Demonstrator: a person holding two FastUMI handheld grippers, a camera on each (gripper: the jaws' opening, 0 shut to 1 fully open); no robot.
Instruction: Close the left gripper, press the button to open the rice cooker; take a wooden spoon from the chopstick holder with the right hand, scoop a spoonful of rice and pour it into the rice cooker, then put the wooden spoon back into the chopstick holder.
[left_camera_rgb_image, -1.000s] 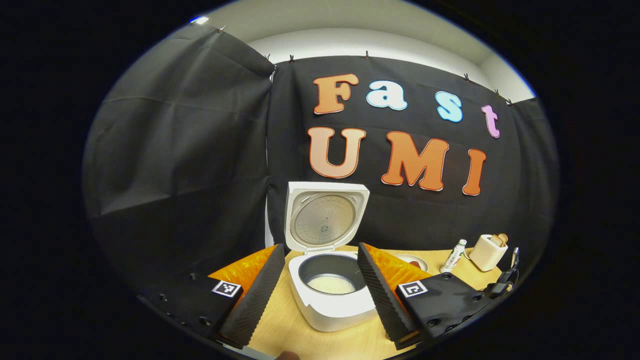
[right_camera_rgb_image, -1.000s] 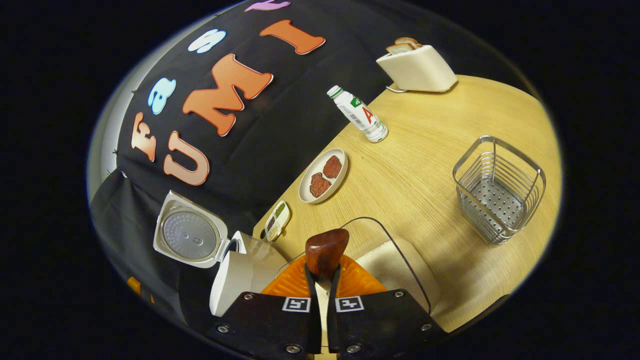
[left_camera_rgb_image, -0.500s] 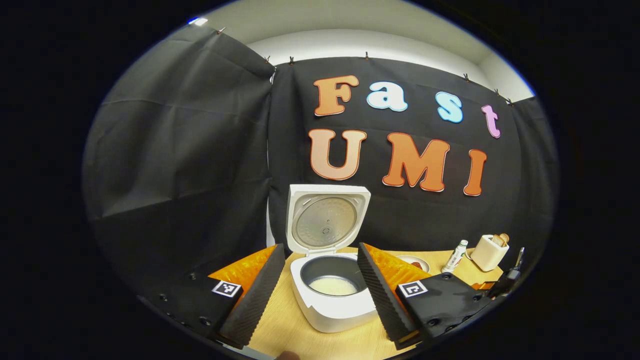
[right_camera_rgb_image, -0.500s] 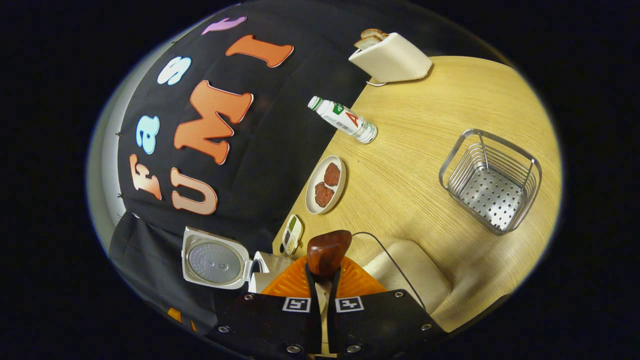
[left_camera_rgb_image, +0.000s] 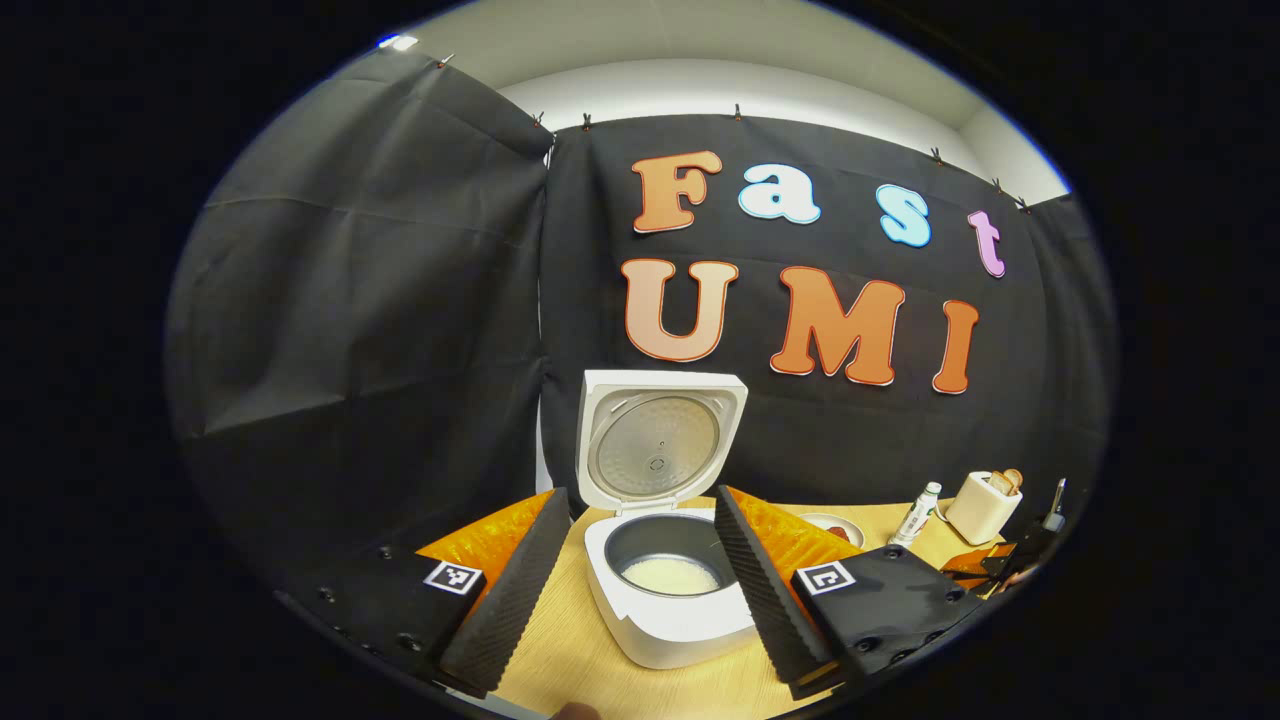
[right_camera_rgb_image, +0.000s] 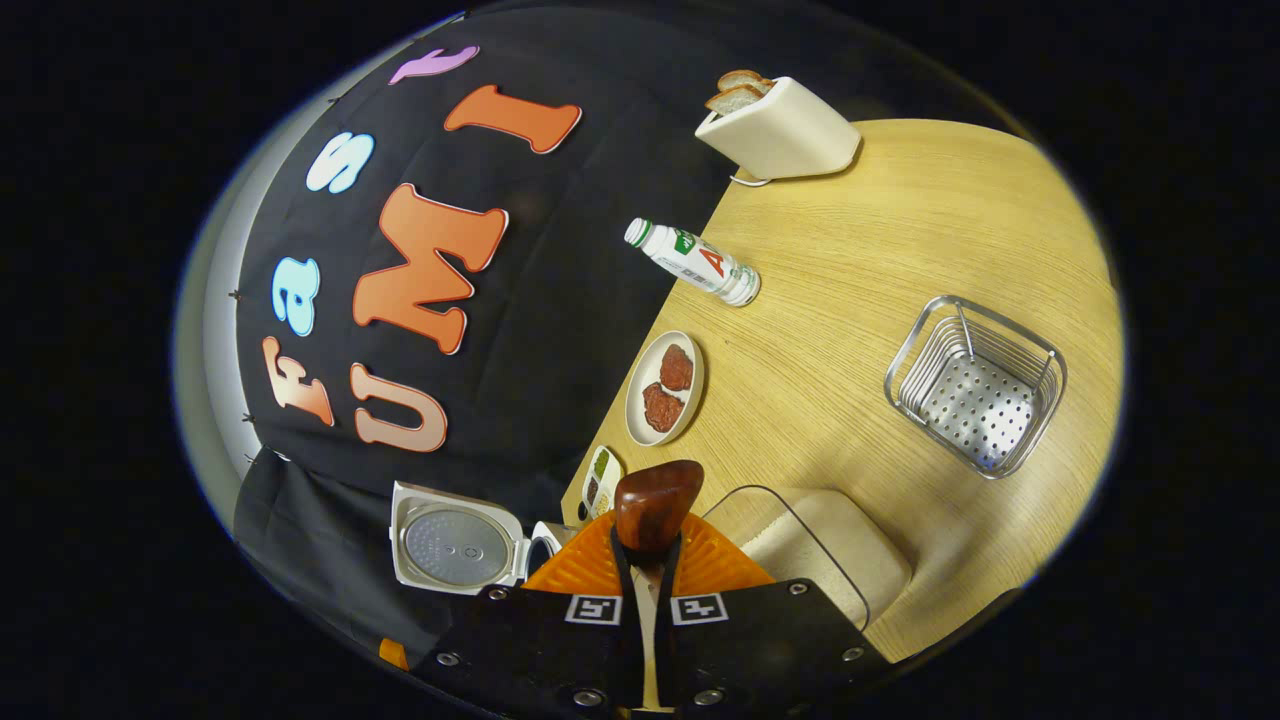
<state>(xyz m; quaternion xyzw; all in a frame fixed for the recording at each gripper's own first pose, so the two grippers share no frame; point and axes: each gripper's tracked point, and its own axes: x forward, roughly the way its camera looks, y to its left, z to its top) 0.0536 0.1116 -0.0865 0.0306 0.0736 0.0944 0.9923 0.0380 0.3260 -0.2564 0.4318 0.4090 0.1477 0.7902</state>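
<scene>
The rice cooker (left_camera_rgb_image: 668, 590) stands open on the wooden surface (right_camera_rgb_image: 860, 330), its lid (left_camera_rgb_image: 660, 440) upright against the booth wall and a shallow layer of white rice (left_camera_rgb_image: 670, 575) lying in the dark inner pot, as framed between the fingers of the left tool (left_camera_rgb_image: 640, 570), which are spread well apart and grip nothing. That puts the button press behind, and by the look of the pot, the spoonful appears already delivered, though how much rice was there to start with cannot be told.

In the right gripper view, the right tool (right_camera_rgb_image: 648, 545) is clamped on the wooden spoon (right_camera_rgb_image: 655, 505), whose dark rounded end stands up just past the fingertips; whether any rice sits on it cannot be made out. Just beside the tool lies a clear container of rice (right_camera_rgb_image: 820, 540), with the open cooker low at the left edge of that view.

The wire chopstick holder (right_camera_rgb_image: 975, 385) sits well apart to the right on the surface, with no utensil in it. What seems to remain is the last step: carrying the spoon across and setting it back into that holder.

A toaster with bread (right_camera_rgb_image: 780, 125), a small bottle (right_camera_rgb_image: 695, 263) and a plate with two dark patties (right_camera_rgb_image: 665, 388) line the far edge of the surface, clear of the direct path between tool and holder.
</scene>
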